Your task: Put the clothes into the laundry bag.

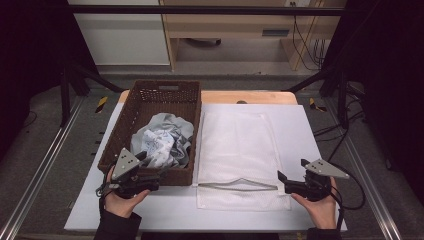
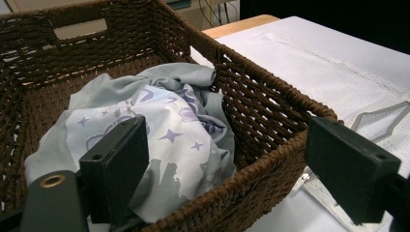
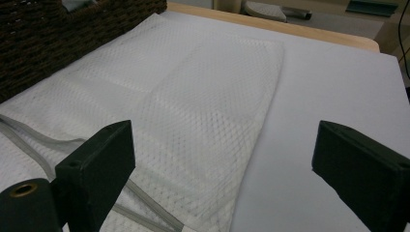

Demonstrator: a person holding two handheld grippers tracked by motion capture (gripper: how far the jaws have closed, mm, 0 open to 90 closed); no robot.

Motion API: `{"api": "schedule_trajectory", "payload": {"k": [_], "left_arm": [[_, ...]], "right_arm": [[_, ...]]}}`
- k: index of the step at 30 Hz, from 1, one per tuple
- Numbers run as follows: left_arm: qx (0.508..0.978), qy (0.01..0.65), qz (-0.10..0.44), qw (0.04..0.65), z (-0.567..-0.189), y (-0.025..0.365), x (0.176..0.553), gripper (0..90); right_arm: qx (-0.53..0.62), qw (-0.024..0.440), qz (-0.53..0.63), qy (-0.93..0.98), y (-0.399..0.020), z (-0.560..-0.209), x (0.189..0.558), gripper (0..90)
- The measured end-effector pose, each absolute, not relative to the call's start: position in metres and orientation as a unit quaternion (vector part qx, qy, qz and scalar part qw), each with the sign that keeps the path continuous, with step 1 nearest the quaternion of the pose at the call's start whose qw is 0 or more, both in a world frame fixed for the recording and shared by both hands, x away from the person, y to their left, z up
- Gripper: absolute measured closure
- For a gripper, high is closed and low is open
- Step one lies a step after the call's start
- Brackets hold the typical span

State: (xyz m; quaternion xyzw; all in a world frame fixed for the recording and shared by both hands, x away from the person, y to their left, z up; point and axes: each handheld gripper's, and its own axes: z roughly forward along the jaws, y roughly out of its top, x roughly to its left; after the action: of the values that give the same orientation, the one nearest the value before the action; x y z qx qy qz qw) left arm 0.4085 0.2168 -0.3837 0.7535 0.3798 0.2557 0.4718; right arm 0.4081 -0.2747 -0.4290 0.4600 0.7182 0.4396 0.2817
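Star-printed garment (image 2: 159, 130) in basket (image 2: 270, 92); no lettering legible.

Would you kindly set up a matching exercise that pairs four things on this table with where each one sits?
Things:
1. grey printed cloth
2. white mesh bag
3. left hand-held gripper
4. right hand-held gripper

Places:
A. at the mesh bag's near right corner
B. flat on the white mat, right of the basket
C. crumpled inside the brown wicker basket
D. at the basket's near edge

Pairs: 1-C, 2-B, 3-D, 4-A
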Motion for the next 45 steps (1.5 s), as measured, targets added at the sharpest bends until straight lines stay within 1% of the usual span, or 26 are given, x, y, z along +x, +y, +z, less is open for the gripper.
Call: {"api": "schedule_trajectory", "payload": {"k": [5, 16, 22, 28, 29, 30, 32, 33, 36, 41, 45], "left_arm": [[0.753, 0.381, 0.254, 0.473, -0.381, 0.214, 0.41, 15.9], [0.747, 0.37, 0.268, 0.482, -0.359, 0.204, 0.419, 16.2], [0.749, 0.376, 0.28, 0.468, -0.344, 0.203, 0.443, 16.4], [0.751, 0.389, 0.303, 0.439, -0.329, 0.206, 0.469, 16.7], [0.751, 0.389, 0.303, 0.439, -0.329, 0.206, 0.469, 16.7], [0.752, 0.389, 0.31, 0.434, -0.324, 0.208, 0.479, 16.7], [0.752, 0.388, 0.314, 0.431, -0.322, 0.208, 0.483, 16.7], [0.751, 0.392, 0.317, 0.427, -0.32, 0.209, 0.491, 16.7], [0.752, 0.396, 0.317, 0.421, -0.322, 0.208, 0.503, 16.7], [0.76, 0.401, 0.302, 0.413, -0.332, 0.204, 0.519, 15.7], [0.782, 0.407, 0.282, 0.378, -0.355, 0.197, 0.537, 12.7]], "right_arm": [[0.458, 0.279, 0.443, 0.718, -0.272, -0.427, 0.407, 8.2], [0.455, 0.284, 0.435, 0.723, -0.264, -0.425, 0.407, 7.9], [0.455, 0.284, 0.434, 0.724, -0.263, -0.425, 0.407, 7.9], [0.457, 0.283, 0.431, 0.725, -0.263, -0.425, 0.408, 7.9], [0.457, 0.283, 0.431, 0.725, -0.263, -0.425, 0.408, 7.9], [0.458, 0.282, 0.431, 0.725, -0.264, -0.425, 0.408, 7.8], [0.457, 0.283, 0.43, 0.725, -0.264, -0.425, 0.408, 7.8], [0.46, 0.281, 0.431, 0.723, -0.265, -0.425, 0.408, 7.8], [0.462, 0.28, 0.432, 0.722, -0.265, -0.425, 0.408, 7.7], [0.46, 0.28, 0.428, 0.726, -0.264, -0.427, 0.409, 7.7], [0.462, 0.276, 0.427, 0.727, -0.265, -0.427, 0.409, 7.4]]}}
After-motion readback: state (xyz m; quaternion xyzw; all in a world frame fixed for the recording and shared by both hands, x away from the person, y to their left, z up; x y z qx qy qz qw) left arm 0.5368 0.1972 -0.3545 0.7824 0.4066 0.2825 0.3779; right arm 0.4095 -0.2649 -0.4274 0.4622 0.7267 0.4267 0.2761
